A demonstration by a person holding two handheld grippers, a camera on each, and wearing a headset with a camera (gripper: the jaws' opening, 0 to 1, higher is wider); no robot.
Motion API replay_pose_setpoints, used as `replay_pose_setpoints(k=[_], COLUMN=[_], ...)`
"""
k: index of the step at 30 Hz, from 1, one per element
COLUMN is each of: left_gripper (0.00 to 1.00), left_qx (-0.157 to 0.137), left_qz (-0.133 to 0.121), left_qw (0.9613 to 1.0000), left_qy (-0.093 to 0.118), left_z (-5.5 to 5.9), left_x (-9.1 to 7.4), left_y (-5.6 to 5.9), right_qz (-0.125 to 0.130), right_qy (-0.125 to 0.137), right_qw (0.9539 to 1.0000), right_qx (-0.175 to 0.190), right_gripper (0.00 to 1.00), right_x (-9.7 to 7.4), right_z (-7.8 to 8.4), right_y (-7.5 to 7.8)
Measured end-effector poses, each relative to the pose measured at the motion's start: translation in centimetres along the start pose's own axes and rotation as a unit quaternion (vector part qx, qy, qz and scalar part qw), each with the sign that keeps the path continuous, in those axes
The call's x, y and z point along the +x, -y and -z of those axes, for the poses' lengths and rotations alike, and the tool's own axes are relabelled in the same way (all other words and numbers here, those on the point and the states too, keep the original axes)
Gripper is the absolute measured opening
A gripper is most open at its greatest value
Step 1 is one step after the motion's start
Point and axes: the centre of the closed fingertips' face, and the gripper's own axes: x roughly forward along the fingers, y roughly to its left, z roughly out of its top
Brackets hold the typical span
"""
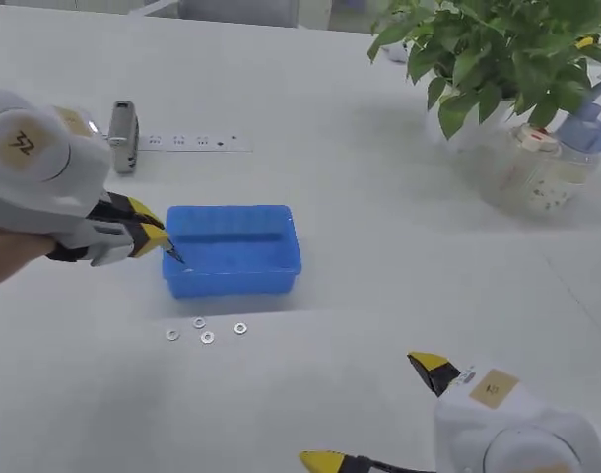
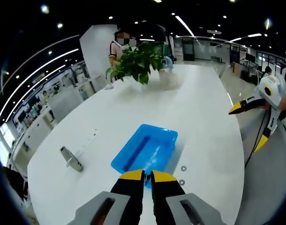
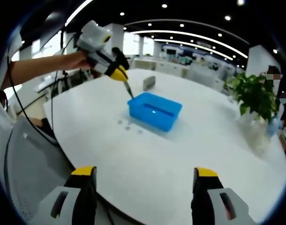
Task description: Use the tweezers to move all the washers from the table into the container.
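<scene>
A blue container [image 1: 232, 213] stands at mid table. Several small washers [image 1: 206, 337] lie on the white table just in front of it. My left gripper [image 1: 148, 233] is shut on thin tweezers [image 1: 174, 256], whose tips sit over the container's left rim; I cannot tell whether they carry a washer. In the left gripper view the jaws [image 2: 147, 176] stand almost together above the container [image 2: 147, 145], with washers [image 2: 183, 168] to its right. My right gripper [image 1: 376, 414] is open and holds nothing, near the table's front edge. The right gripper view shows the container [image 3: 154, 110], washers [image 3: 128, 127] and tweezers [image 3: 129, 89].
A potted plant [image 1: 498, 39] and a clear bottle [image 1: 537, 168] stand at the back right. A flush power strip [image 1: 192, 143] and a small metal object [image 1: 123, 136] lie behind the container. People stand beyond the plant [image 2: 136, 63].
</scene>
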Motion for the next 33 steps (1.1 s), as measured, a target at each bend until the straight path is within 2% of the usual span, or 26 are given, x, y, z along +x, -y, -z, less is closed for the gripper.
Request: replay_pose_setpoints(k=[8, 17, 24, 33], left_gripper=[0.02, 0.02, 0.02, 0.02], left_qx=[-0.006, -0.014, -0.026, -0.037], left_qz=[-0.001, 0.003, 0.011, 0.040], left_qw=[1.0000, 0.9999, 0.9996, 0.9983], left_qy=[0.006, 0.001, -0.007, -0.022], left_z=[-0.1, 1.1, 2.4, 3.9], left_x=[-1.3, -2.0, -1.6, -0.1], left_y=[0.7, 2.1, 2.9, 4.5], right_qz=[0.003, -0.005, -0.007, -0.007], right_qy=[0.003, 0.004, 0.000, -0.007], right_qw=[1.0000, 1.0000, 1.0000, 0.9999], right_qx=[-0.002, 0.002, 0.000, -0.005], right_gripper=[0.84, 0.89, 0.90, 0.90], right_x=[0.0, 0.1, 0.2, 0.4], right_z=[0.0, -0.1, 0.1, 0.4], right_y=[0.1, -0.1, -0.2, -0.3])
